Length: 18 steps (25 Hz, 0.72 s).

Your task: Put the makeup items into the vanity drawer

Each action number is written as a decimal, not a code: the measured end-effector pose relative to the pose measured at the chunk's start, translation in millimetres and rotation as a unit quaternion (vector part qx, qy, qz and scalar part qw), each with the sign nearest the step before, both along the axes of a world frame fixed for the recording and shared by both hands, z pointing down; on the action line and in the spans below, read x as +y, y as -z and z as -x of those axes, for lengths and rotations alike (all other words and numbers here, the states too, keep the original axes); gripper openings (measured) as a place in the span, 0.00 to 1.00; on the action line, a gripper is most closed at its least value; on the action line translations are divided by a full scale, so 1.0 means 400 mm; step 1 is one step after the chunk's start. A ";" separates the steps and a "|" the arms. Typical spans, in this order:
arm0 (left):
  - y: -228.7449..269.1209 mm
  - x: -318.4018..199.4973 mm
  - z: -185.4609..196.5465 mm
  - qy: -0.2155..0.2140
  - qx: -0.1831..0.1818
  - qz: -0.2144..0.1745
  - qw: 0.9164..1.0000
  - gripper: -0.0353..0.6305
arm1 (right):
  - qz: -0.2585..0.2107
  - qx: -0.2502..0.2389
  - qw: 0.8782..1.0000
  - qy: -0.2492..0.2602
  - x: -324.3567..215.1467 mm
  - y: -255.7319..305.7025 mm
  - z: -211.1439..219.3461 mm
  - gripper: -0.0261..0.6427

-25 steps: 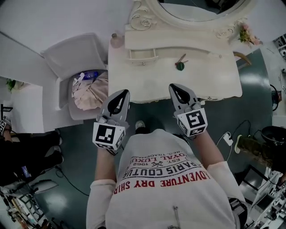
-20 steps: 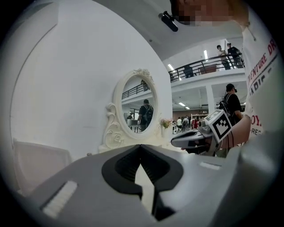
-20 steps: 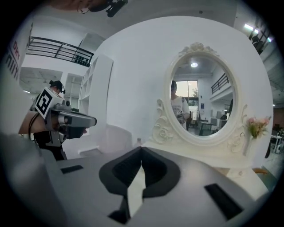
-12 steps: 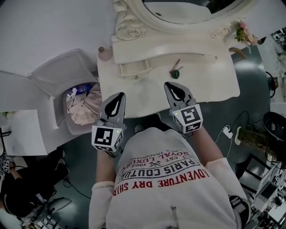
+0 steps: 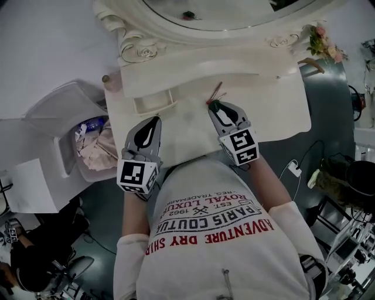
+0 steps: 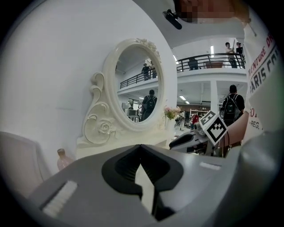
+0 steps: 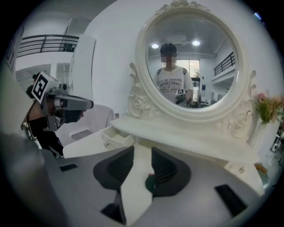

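Observation:
A small green-capped makeup item [image 5: 213, 101] with a thin reddish stick lies on the white vanity top [image 5: 275, 111]. My right gripper [image 5: 215, 107] is over it. Its jaws have just been opening and now stand apart, with the green item [image 7: 151, 181] low in the gap beside the right jaw, not pressed. A small vanity drawer [image 5: 153, 103] stands pulled out below the mirror shelf, and the right gripper view shows the drawer [image 7: 116, 135] at left. My left gripper [image 5: 154, 120] hovers over the vanity's front left, in front of that drawer, shut with nothing in it.
An oval mirror [image 5: 222, 12] in a carved frame backs the vanity. A pink bottle [image 5: 110, 82] stands at the back left corner and flowers [image 5: 321, 40] at the back right. A white bin [image 5: 88, 143] full of rubbish sits on the floor to the left.
Both grippers moved forward over the vanity top. The right gripper's tips came up to the green item and its jaws parted. The left stayed shut.

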<state>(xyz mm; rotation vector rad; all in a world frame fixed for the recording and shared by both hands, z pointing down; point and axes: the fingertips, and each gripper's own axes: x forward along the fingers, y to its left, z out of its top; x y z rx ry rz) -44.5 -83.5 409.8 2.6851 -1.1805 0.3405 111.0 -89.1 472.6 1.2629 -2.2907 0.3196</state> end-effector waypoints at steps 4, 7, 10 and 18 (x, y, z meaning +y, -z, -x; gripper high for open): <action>-0.038 -0.035 -0.062 0.005 -0.012 0.022 1.000 0.07 | 0.056 0.003 0.998 0.010 -0.017 -0.098 -0.049 0.24; -0.060 -0.051 -0.091 0.009 -0.015 0.033 0.999 0.07 | 0.087 0.008 0.996 0.018 -0.025 -0.164 -0.073 0.27; -0.082 -0.064 -0.111 0.012 -0.017 0.042 0.999 0.07 | 0.113 0.013 0.993 0.027 -0.038 -0.223 -0.089 0.29; -0.132 -0.075 -0.139 0.017 -0.023 0.065 0.997 0.07 | 0.178 0.017 0.983 0.027 -0.052 -0.352 -0.119 0.31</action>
